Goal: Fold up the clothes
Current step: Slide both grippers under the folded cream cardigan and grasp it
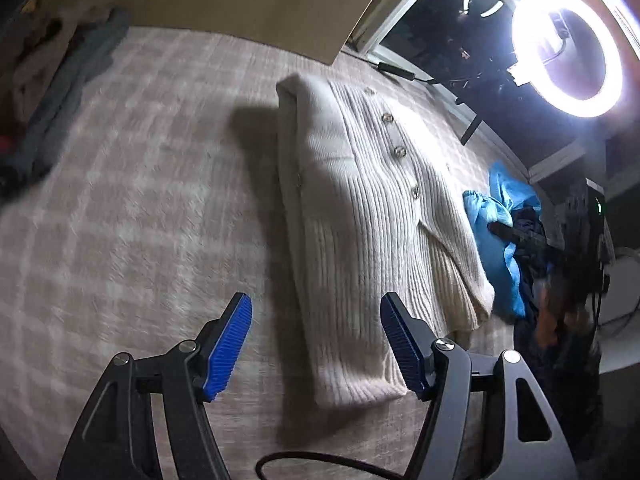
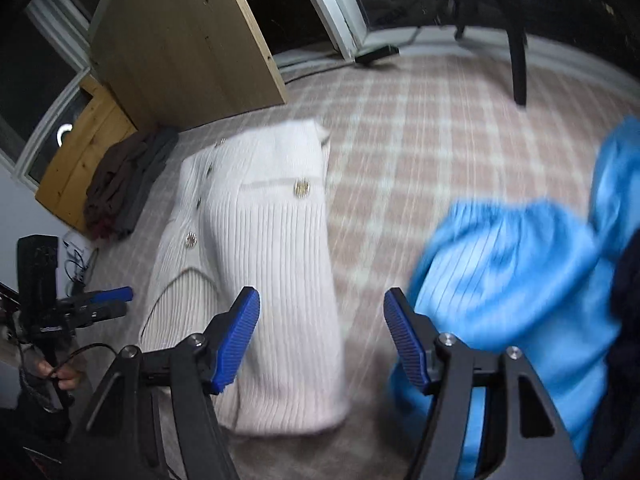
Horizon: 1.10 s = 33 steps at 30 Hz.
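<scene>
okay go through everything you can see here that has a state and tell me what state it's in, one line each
left gripper: open, nothing between its pads.
right gripper: open, nothing held.
cream cardigan: folded lengthwise, buttoned, lying flat on the checked cover.
blue garment: unfolded, bunched in a heap beside the cardigan.
dark clothes pile: heaped by the wooden board.
ring light: switched on.

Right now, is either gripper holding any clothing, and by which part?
Nothing is held: the left gripper and right gripper are both open above the folded cream cardigan.
</scene>
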Each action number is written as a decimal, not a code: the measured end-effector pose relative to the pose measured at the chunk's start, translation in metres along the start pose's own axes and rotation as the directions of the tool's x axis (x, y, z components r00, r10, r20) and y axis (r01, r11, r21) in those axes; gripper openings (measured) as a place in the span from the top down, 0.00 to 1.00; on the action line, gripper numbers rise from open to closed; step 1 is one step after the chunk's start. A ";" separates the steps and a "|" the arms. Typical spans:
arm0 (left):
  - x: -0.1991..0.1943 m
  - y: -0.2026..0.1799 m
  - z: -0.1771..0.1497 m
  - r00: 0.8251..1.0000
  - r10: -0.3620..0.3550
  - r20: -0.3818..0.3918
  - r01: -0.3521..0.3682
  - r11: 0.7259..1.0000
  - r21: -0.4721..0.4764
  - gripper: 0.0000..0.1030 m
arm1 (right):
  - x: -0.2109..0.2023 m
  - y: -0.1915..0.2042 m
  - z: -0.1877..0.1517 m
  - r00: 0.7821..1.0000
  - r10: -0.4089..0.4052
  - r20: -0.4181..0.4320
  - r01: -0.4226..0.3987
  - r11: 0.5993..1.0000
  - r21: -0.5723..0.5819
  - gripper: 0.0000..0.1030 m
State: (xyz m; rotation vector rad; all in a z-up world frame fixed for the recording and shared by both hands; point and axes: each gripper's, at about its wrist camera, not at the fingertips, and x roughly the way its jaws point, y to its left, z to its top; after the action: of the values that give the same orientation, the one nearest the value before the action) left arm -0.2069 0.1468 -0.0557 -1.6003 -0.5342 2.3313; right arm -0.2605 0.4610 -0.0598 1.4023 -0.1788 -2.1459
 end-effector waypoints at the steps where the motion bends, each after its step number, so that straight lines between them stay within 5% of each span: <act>1: 0.003 -0.002 0.000 1.000 0.011 0.005 -0.011 1.000 -0.001 0.37 | 0.004 -0.002 -0.002 1.000 0.011 -0.002 -0.011 1.000 0.018 0.38; 8: 0.023 -0.002 0.021 0.998 0.054 0.017 -0.054 0.998 -0.020 0.37 | 0.025 -0.008 0.011 0.998 0.067 -0.023 -0.066 0.997 0.040 0.37; 15: 0.033 -0.002 0.024 0.999 0.054 -0.005 -0.055 0.998 -0.021 0.35 | 0.037 0.002 0.008 0.995 0.085 -0.046 -0.089 0.992 -0.086 0.24; 26: 0.039 -0.013 0.024 0.996 0.053 -0.067 -0.050 0.998 0.050 0.35 | 0.048 0.024 0.003 0.973 0.176 -0.152 -0.204 0.958 -0.200 0.23; 30: 0.047 -0.017 0.030 0.996 0.017 -0.082 -0.014 0.999 0.045 0.43 | 0.053 0.025 0.005 0.964 0.202 -0.174 -0.231 0.957 -0.173 0.30; 33: 0.050 -0.023 0.034 0.996 0.008 -0.092 -0.003 0.998 0.059 0.49 | 0.059 0.023 0.005 0.949 0.233 -0.214 -0.265 0.955 -0.133 0.62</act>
State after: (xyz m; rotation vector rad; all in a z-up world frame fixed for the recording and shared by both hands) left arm -0.2560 0.1830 -0.0769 -1.6740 -0.4369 2.2426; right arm -0.2733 0.4106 -0.0954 1.4062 -0.0996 -1.7643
